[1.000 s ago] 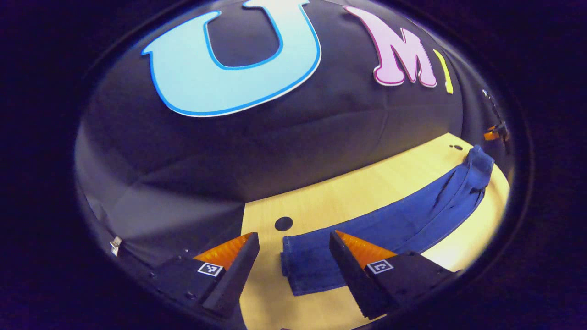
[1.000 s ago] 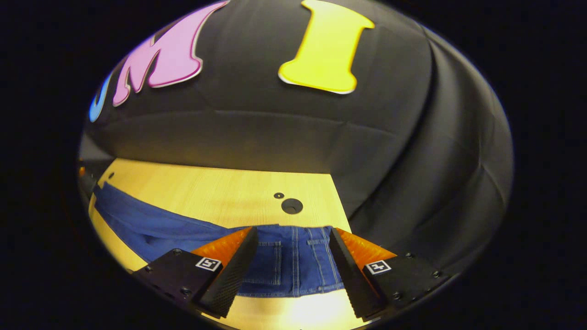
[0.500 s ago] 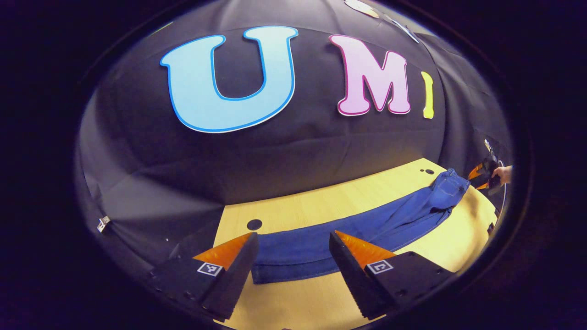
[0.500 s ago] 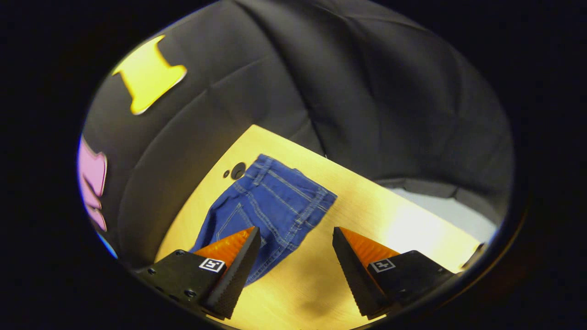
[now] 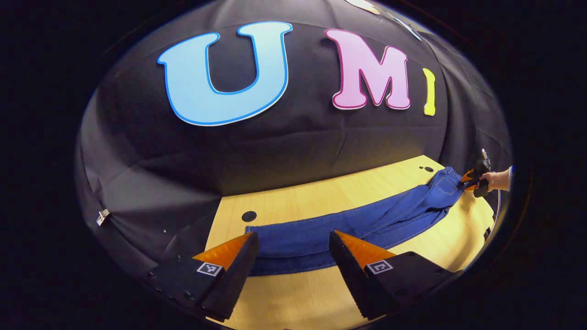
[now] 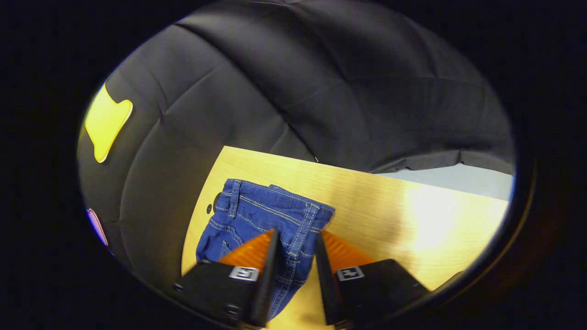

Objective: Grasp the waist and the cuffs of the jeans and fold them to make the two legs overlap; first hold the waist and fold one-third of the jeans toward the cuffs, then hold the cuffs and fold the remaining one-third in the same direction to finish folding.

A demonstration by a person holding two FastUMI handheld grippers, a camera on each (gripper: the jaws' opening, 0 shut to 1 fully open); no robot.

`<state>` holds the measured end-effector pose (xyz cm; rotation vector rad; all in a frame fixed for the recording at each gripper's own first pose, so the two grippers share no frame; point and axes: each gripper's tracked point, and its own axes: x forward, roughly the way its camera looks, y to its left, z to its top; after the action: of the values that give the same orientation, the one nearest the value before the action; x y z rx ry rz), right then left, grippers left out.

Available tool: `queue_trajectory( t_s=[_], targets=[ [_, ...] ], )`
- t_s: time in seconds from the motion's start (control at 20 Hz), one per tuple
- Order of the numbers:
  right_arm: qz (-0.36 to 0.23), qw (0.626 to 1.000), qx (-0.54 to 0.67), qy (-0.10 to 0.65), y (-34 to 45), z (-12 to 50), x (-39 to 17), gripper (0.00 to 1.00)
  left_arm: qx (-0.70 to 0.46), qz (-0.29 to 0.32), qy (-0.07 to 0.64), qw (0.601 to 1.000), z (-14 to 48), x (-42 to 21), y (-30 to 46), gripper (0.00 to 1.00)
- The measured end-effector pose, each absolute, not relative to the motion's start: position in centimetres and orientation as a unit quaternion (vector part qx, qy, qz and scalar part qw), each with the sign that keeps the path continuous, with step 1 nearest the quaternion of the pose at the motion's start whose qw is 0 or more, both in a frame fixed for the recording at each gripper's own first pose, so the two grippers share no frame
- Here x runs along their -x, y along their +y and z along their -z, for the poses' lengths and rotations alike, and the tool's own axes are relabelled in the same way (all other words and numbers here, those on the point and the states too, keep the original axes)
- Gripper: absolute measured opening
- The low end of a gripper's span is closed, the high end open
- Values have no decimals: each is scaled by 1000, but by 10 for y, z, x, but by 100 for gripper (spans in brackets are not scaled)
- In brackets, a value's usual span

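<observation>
Since the jeans [image 5: 348,227] lie stretched flat along the surface [image 5: 321,201] with the long axis running left to right, each end already has its own tool next to it. Legs look already overlapped, one on the other, so I judge the thirds fold from the waist is next.

Left gripper [image 5: 293,250]: fingers wide apart, holding nothing, hovering at the near edge of the cuffs [image 5: 275,247], which lie just beyond and between the tips. Cuff hem runs across the gap.

Right gripper [image 6: 296,247]: fingers narrowed to a slim gap, with the near corner of the waist [image 6: 275,206] lying in it. Denim sits between them, but I can't tell whether both are actually pressing. In the left gripper view this same tool and the hand [image 5: 497,178] holding it sit at the far right end, touching the waistband.

Key relation: the waist must travel left along the long axis toward the cuffs, and the right gripper is the one on it.

Around: a round hole in the surface [image 5: 249,216] just beyond the cuffs, black cloth wall behind. Nothing stands in the fold path.
</observation>
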<state>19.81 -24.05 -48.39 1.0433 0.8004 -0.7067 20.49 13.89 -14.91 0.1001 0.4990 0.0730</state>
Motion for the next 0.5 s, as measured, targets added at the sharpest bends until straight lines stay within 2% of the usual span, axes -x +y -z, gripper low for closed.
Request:
queue_trajectory(
  t_s=[0.05, 0.2, 0.35, 0.5],
  targets=[
    [317, 736, -483, 355, -243, 485, -201, 29, -46, -40, 253, 966, 153, -204, 137, 98],
    [310, 725, -518, 331, -247, 475, -208, 16, -36, -45, 254, 965, 157, -204, 132, 98],
    [283, 745, -529, 292, -249, 424, -225, 15, -19, -32, 258, 965, 165, -196, 128, 98],
    [235, 801, -484, 262, -241, 355, -248, 15, -11, -20, 264, 964, 172, -191, 134, 98]
  ],
)
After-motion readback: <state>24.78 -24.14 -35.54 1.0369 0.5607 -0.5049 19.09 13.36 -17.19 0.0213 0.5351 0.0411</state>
